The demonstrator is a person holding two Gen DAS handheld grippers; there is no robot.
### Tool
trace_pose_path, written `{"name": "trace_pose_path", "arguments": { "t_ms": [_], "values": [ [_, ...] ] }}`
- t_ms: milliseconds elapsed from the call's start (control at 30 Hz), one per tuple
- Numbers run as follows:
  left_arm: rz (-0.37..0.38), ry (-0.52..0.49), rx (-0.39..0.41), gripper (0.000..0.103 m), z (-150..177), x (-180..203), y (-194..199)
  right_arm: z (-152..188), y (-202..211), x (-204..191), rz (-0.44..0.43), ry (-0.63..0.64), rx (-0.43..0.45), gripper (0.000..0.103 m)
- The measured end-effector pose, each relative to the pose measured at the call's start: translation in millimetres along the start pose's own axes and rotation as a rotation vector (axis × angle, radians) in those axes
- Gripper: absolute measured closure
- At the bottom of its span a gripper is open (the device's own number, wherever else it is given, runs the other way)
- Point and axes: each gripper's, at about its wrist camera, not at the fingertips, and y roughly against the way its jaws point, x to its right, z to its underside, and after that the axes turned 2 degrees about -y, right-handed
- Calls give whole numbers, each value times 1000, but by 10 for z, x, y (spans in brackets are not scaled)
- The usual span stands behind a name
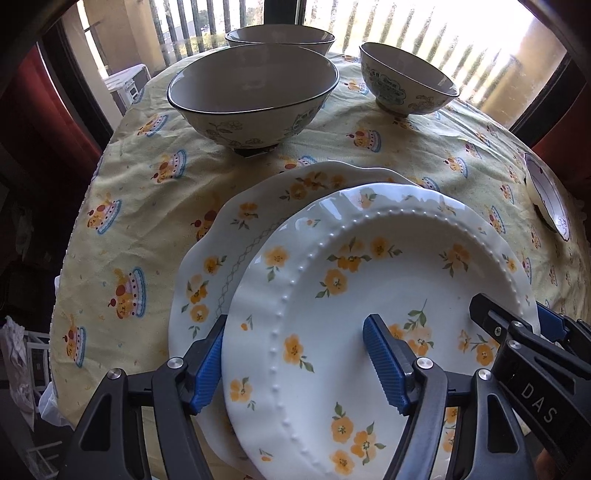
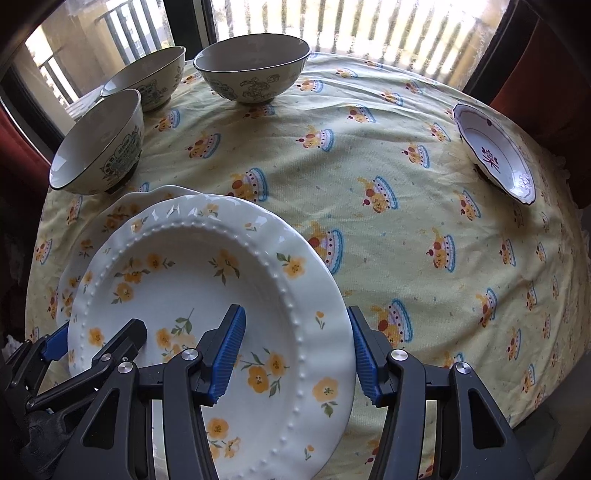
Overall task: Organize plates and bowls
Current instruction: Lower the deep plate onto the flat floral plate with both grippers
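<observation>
Between each gripper's blue pads sits one rim of the beaded floral plate [image 1: 369, 295]: left gripper [image 1: 299, 365] and right gripper [image 2: 295, 354] straddle opposite edges, seemingly clasping it level over the larger floral plate [image 1: 258, 206] for stacking.

A home dining spot: a round table [image 2: 424, 229] under a yellow cake-print tablecloth [image 2: 369, 155], floral crockery, red curtains [image 1: 48, 122] at the frame edges, a railed balcony window [image 2: 369, 33] along the top.

White letters "DAS" stand on the black right gripper [image 1: 524, 325]; bowl markings are unreadable.
</observation>
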Motion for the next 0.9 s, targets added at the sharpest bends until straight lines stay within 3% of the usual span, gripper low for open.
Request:
{"name": "trace_pose_path", "arguments": {
  "t_ms": [300, 433, 667, 767, 900],
  "values": [
    [-100, -2, 3, 26, -24, 93, -34, 20, -19, -16, 5, 29, 3, 47],
    [-256, -59, 49, 23, -38, 220, -12, 38, -9, -24, -9, 33, 14, 48],
    [-134, -41, -33, 22, -44, 105, 2, 44, 67, 29, -29, 22, 17, 48],
    [-123, -75, -51, 21, 7, 72, 28, 62, 79, 43, -33, 11, 1, 63],
    [-102, -93, -59, 21, 88, 25, 104, 81, 48, -36, 3, 49, -8, 65]
  ]
}}
